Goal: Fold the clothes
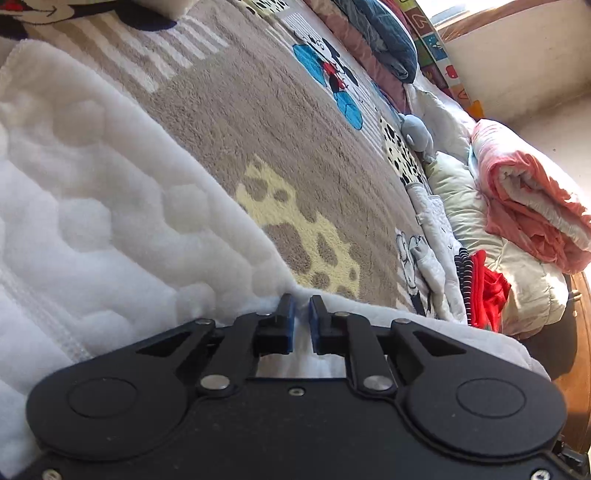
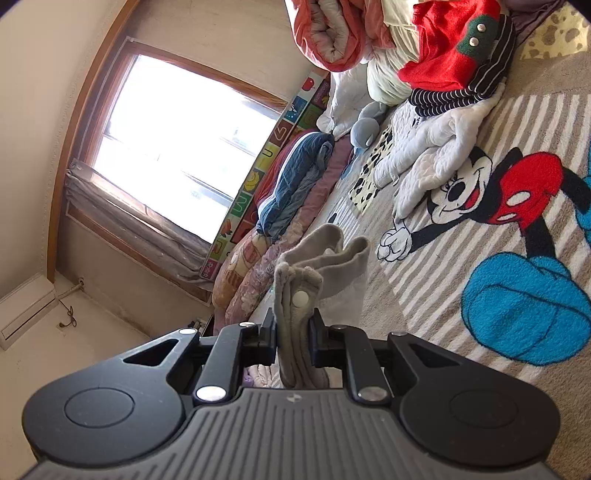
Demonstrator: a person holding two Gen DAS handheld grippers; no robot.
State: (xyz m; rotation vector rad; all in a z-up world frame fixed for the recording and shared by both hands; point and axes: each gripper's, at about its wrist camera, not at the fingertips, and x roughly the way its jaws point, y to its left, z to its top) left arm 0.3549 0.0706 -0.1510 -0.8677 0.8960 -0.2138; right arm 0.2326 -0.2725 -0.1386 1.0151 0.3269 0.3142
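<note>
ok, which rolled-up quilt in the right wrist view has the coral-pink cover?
The coral-pink quilt at the top edge, beside the red garment. The other roll, the dark blue quilt, lies lower, along the alphabet mat under the window.

Your left gripper (image 1: 301,308) body hid the lower part of the white fleece garment (image 1: 92,221), whose left side ran off the frame, while your right gripper (image 2: 293,326) covered the lower end of the grey snap-button garment (image 2: 295,302) it pinched.
</note>
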